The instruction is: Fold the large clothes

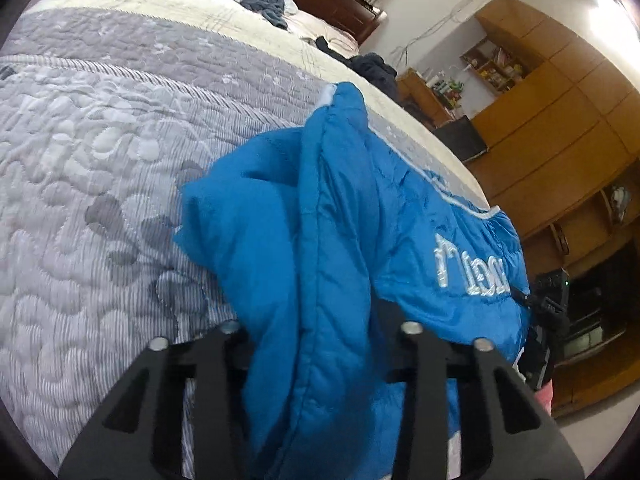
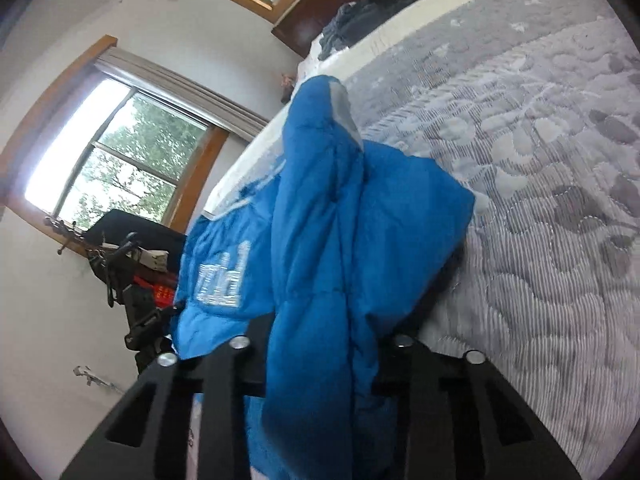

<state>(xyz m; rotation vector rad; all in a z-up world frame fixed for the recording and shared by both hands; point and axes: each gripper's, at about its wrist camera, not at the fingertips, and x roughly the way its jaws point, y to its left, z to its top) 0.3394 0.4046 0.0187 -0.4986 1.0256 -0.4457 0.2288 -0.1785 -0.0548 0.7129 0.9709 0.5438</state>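
Over the bed (image 1: 100, 128) | blue padded jacket (image 1: 320, 240) is hanging bunched above the quilt | left gripper (image 1: 320, 332) and right gripper (image 2: 320, 344) fingers are each pinching its fabric | step: lifting to lay flat | next: spreading, lowering evenly.

A blue quilted jacket (image 1: 328, 240) of smooth, faintly glossy padded cloth, embroidered with white lettering (image 1: 468, 268), is seen draped over matt black plastic tongs (image 1: 320, 344) fitted with bright metal pins. The bedspread (image 1: 100, 160) beneath is shown as grey, stitched, ribbed cloth. Wardrobes (image 1: 560, 120) are finished in smooth varnished wood.
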